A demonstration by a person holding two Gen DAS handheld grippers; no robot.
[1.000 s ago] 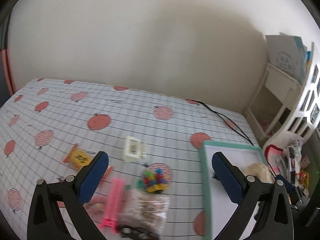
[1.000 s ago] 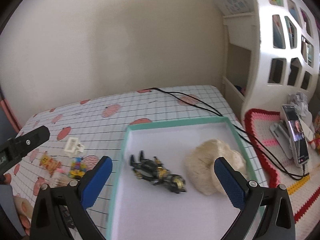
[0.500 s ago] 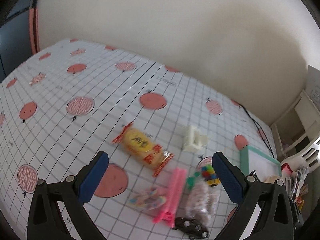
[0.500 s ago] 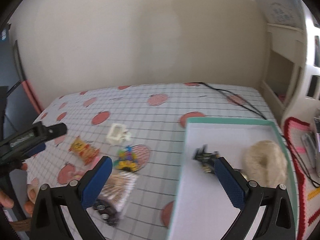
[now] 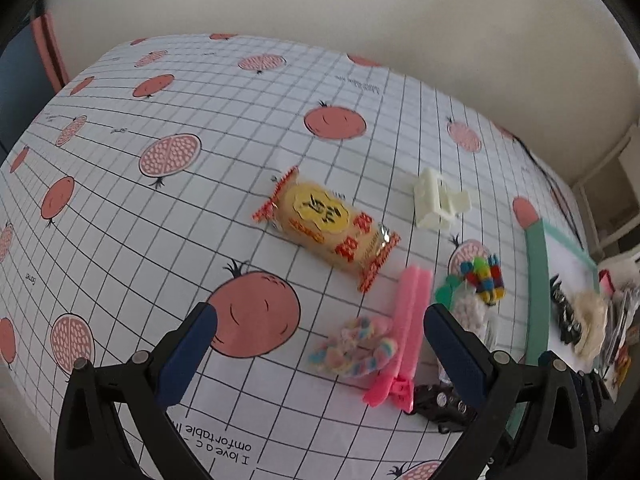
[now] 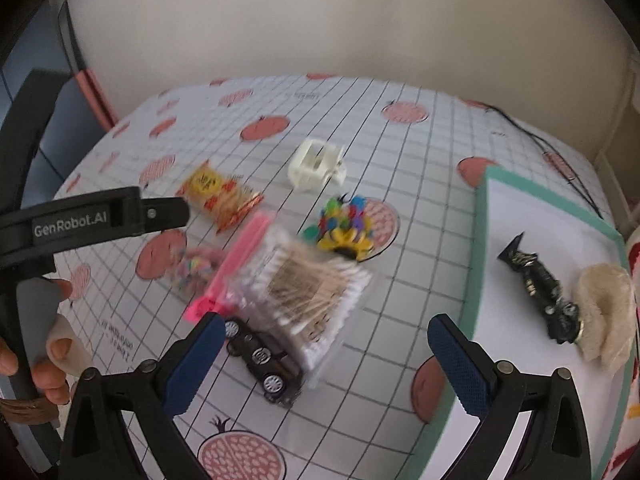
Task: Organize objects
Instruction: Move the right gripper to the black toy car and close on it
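Your right gripper (image 6: 320, 364), jaws spread, sees the clear bag of cotton swabs (image 6: 308, 288) whole; your left gripper (image 5: 320, 354), jaws spread too, barely glimpses it

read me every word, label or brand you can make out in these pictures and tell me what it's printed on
"GenRobot.AI": white lettering on the side of the left gripper, right wrist view.
"I love a c... omfortable li...": printed on the tablecloth, upside down and partly hidden by the gripper.
Snack packet: yellow label with red characters, not legible to me.
Small script lines on the tablecloth: too small to read.
Toy car: round emblem, blurred.
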